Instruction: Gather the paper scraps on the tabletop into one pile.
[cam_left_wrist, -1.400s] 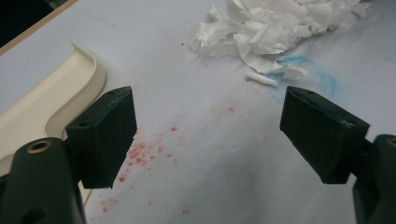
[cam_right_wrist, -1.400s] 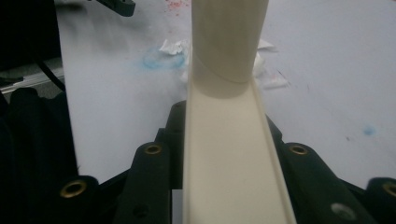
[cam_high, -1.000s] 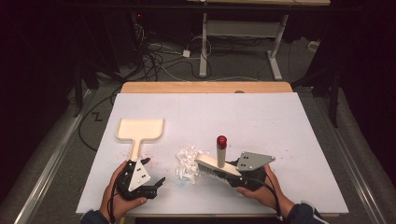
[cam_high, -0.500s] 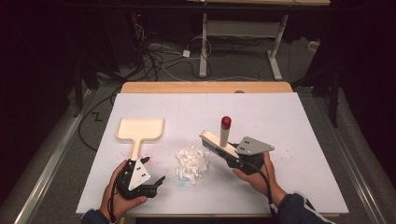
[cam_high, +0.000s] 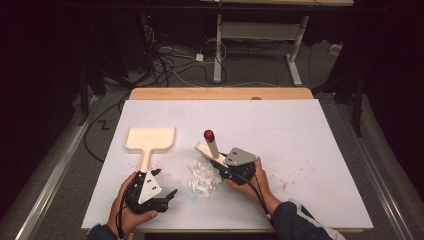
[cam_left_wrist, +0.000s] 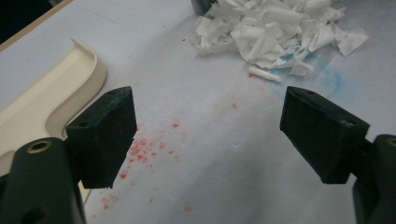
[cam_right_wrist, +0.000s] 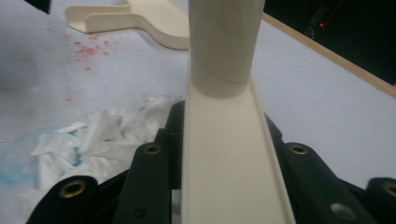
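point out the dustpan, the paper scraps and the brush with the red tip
dustpan (cam_high: 150, 138), high view, on its flat cream tray
paper scraps (cam_high: 202, 176), high view, middle of the white pile
brush (cam_high: 209, 135), high view, on its red tip

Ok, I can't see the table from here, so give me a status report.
Right gripper shut on cream brush, beside white paper scraps. Left gripper open, empty, by cream dustpan. Nothing between scraps and dustpan.

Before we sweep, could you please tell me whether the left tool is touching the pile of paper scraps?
Apart. The left gripper view shows bare table between the open left tool and the paper scraps.
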